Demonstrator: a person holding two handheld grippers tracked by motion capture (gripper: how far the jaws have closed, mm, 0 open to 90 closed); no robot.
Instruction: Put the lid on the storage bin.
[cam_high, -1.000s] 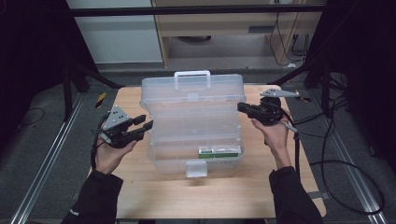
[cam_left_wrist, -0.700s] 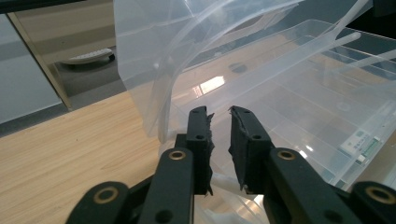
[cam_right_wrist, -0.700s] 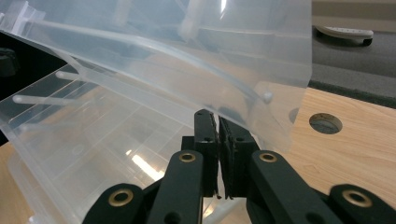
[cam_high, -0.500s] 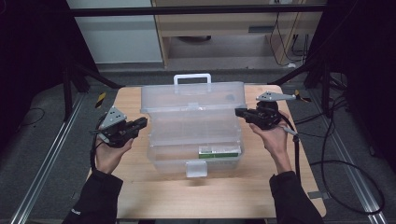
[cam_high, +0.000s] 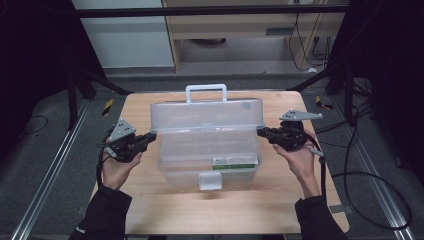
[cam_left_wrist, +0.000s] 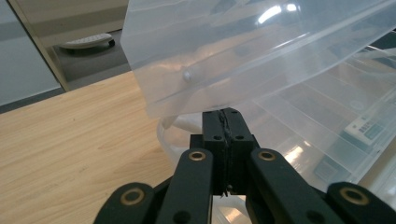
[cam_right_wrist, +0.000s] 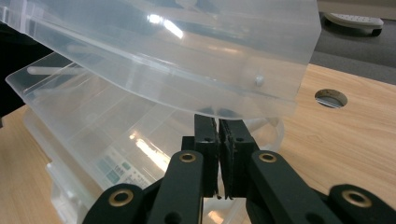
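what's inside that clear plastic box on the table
Inside the clear box, empty divided compartments and a green-and-white labelled pack near the front right. The raised lid blurs the back part, so anything there stays unclear.

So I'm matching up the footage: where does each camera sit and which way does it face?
High view: above the person's side, looking forward and down at the table; both forearms, left tool and right tool flank the clear plastic box.
Left gripper view: rides the left tool, shut jaws under the lid's edge.
Right gripper view: rides the right tool, shut jaws under the lid's other end.
All share box and table.
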